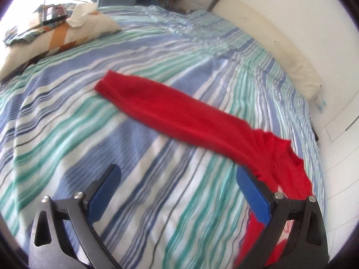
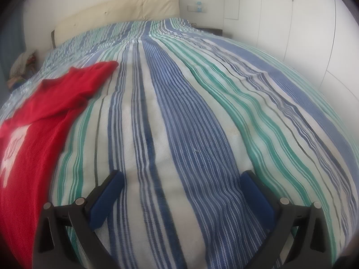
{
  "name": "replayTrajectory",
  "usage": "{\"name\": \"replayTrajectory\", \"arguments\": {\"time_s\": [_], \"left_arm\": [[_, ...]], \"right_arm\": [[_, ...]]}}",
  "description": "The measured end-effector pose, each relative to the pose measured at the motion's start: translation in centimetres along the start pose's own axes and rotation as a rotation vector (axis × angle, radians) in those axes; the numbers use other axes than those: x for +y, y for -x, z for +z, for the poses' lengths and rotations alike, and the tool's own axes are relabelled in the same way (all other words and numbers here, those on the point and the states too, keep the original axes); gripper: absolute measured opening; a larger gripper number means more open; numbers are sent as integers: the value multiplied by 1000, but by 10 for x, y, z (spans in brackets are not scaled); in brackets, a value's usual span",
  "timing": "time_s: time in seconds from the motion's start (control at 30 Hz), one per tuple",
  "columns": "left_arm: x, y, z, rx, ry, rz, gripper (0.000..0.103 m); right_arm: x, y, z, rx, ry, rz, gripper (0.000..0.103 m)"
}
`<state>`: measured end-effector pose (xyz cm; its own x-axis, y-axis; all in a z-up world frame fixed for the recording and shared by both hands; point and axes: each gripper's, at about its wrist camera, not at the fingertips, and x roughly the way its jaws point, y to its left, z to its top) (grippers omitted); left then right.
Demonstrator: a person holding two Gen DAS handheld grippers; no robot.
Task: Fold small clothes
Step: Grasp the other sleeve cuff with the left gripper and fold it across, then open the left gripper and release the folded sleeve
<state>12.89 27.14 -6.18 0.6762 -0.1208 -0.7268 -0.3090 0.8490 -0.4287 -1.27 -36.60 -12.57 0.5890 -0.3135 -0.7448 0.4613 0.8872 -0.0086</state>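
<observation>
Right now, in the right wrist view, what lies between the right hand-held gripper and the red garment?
Only bare striped bedspread separates the open right hand-held gripper from the red garment, which lies off to its left.

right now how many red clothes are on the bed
1: a red top spread on the striped bed cover, its sleeve stretched out; the right wrist view shows it at left. More may lie out of view.
</observation>
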Motion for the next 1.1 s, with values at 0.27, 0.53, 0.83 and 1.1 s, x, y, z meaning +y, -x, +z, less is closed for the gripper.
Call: {"name": "replayTrajectory", "arguments": {"time_s": [0.27, 0.53, 0.83, 1.1], "left_arm": [[108, -77, 88, 158, 287, 29, 101], [70, -97, 101, 148, 231, 4, 19], [-120, -30, 110, 57, -197, -107, 3], [-341, 9, 22, 77, -583, -395, 3]], "right_arm": [[0, 0, 1, 2, 4, -3, 103], [0, 0, 1, 2, 5, -3, 103], [0, 0, 1, 3, 6, -5, 103], [1, -3, 2, 5, 10, -6, 103]]}}
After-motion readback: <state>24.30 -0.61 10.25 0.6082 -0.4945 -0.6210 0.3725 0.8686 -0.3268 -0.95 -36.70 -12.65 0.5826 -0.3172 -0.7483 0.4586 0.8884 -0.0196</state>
